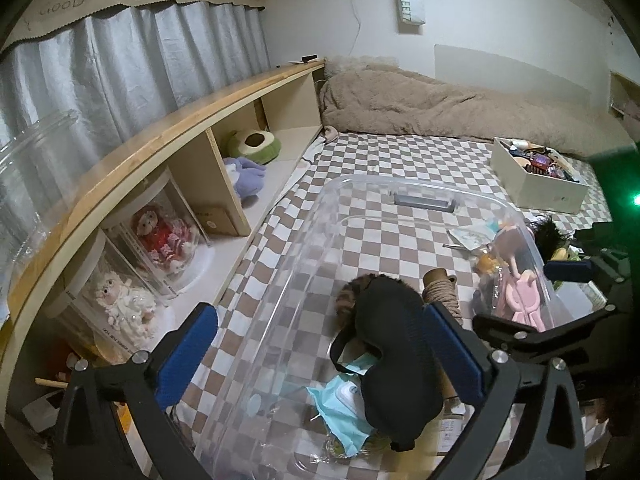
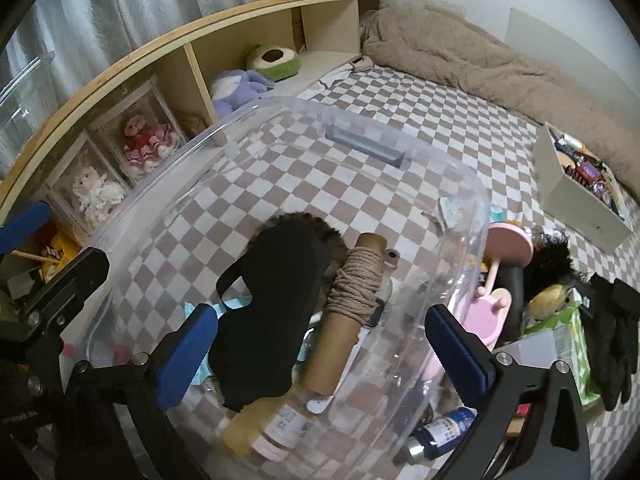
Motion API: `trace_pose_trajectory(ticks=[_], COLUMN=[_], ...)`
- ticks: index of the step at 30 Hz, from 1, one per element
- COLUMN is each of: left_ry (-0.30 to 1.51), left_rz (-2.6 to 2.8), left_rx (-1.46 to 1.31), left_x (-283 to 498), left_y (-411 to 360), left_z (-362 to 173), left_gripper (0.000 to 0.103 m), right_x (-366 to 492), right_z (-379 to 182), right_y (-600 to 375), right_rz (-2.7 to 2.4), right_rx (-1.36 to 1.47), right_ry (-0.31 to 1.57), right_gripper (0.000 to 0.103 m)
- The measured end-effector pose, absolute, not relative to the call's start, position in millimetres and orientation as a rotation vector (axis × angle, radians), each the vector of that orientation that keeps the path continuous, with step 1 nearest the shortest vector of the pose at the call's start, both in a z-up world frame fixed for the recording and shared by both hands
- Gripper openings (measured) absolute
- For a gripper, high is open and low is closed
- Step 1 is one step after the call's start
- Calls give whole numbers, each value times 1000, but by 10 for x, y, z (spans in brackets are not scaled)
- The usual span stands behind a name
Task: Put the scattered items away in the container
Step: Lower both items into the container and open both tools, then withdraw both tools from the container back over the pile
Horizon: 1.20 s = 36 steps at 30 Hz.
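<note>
Both the left gripper point(image 1: 316, 354) and right gripper point(image 2: 320, 352) hover with fingers spread and empty over the clear container point(image 2: 280, 128) on the bed, so next reach right for what looks like a pink toy point(image 2: 486, 312) outside its wall.

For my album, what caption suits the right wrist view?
Open right gripper above a clear bin holding a black eye mask and rope spool.

A home bedroom: a checkered bed sheet point(image 1: 360, 168), rumpled beige blanket point(image 1: 440, 100), curtains point(image 1: 132, 64) and a shelf of dolls point(image 1: 168, 236).
</note>
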<state>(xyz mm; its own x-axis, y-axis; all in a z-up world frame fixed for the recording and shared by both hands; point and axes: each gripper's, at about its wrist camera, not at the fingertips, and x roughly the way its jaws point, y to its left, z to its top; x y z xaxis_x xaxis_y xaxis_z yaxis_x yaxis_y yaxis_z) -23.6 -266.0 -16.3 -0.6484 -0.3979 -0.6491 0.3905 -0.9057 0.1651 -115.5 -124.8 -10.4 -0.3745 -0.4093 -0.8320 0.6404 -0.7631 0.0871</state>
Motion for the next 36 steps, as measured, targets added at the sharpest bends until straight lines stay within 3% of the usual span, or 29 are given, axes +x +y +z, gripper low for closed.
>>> trace_pose_trajectory(ticks=[36], left_ry=[87], left_rz=[-2665], left_rx=[920], left_x=[-343], left_y=[-1720], left_z=[103], left_gripper=[103], right_x=[-1128], right_z=[321], right_y=[125], right_rz=[-2312], right_rx=[1105], right_ry=[259], right_gripper=[103])
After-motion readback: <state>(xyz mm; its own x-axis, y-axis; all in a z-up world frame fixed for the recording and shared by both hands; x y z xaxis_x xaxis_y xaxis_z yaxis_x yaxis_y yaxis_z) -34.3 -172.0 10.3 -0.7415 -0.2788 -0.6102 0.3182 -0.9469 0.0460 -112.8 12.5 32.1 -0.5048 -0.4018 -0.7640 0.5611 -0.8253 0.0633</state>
